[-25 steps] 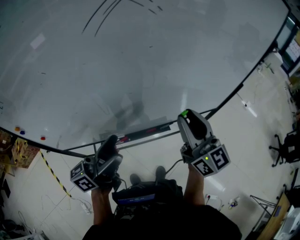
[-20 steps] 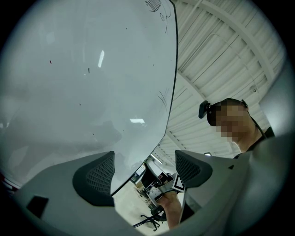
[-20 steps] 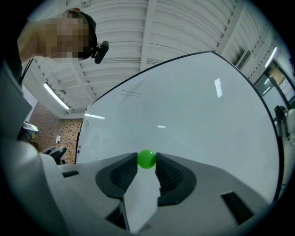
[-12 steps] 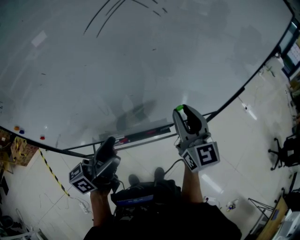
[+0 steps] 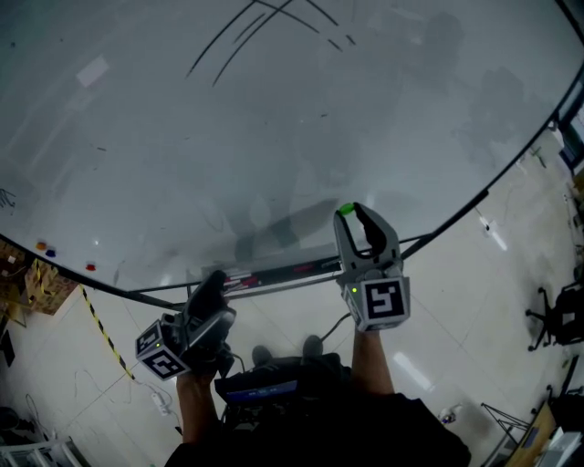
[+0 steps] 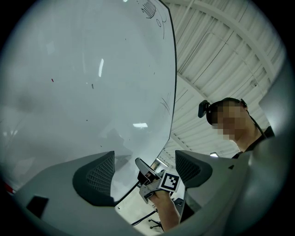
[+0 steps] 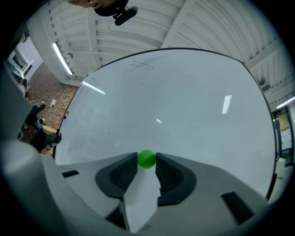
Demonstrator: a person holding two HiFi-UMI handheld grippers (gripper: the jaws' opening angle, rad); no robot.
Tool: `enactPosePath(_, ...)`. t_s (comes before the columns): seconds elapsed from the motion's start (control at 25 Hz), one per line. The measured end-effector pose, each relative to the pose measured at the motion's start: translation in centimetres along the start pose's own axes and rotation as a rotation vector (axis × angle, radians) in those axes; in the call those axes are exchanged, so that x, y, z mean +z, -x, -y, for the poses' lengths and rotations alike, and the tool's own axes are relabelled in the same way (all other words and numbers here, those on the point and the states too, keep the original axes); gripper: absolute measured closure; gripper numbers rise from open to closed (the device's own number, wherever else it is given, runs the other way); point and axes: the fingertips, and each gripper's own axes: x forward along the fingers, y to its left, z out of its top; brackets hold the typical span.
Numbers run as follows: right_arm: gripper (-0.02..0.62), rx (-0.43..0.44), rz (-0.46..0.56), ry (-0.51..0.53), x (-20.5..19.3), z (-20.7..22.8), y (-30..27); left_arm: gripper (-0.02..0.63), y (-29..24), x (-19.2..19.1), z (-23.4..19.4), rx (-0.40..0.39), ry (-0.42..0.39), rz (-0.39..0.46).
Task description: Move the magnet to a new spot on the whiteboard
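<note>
A small green magnet [image 7: 147, 158] is pinched between the tips of my right gripper [image 7: 147, 161], which is shut on it. In the head view the right gripper [image 5: 352, 215] holds the magnet [image 5: 346, 210] in front of the lower middle of the whiteboard [image 5: 274, 128]. I cannot tell whether the magnet touches the board. My left gripper [image 5: 213, 281] hangs low at the left, below the board's bottom edge. Its jaws stand open with nothing between them in the left gripper view [image 6: 145, 162], where the whiteboard [image 6: 83, 83] fills the left side.
A marker tray [image 5: 274, 271] with pens runs along the board's bottom edge between the grippers. Orange [image 5: 40, 244], blue [image 5: 50, 252] and red [image 5: 90, 266] magnets sit at the board's lower left. Pen strokes [image 5: 265, 23] mark the top. An office chair [image 5: 557, 315] stands at the right.
My right gripper has risen and shifted slightly left with the green magnet, closer to the board's lower part. The left gripper has hardly moved.
</note>
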Motion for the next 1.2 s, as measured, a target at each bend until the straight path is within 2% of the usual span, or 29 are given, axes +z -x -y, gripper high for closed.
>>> enactPosePath(0.68, 0.449, -0.076, -0.009, 0.128, -0.1, -0.2, -2.1, 0.201, -0.7, 0.7, -0.9, 0.023, 0.000, 0.009)
enactPosePath(1.2, 0.439, -0.060, 0.015, 0.041, 0.5, 0.0, -1.4, 0.201, -0.9, 0.6, -0.8, 0.005, 0.006, -0.005)
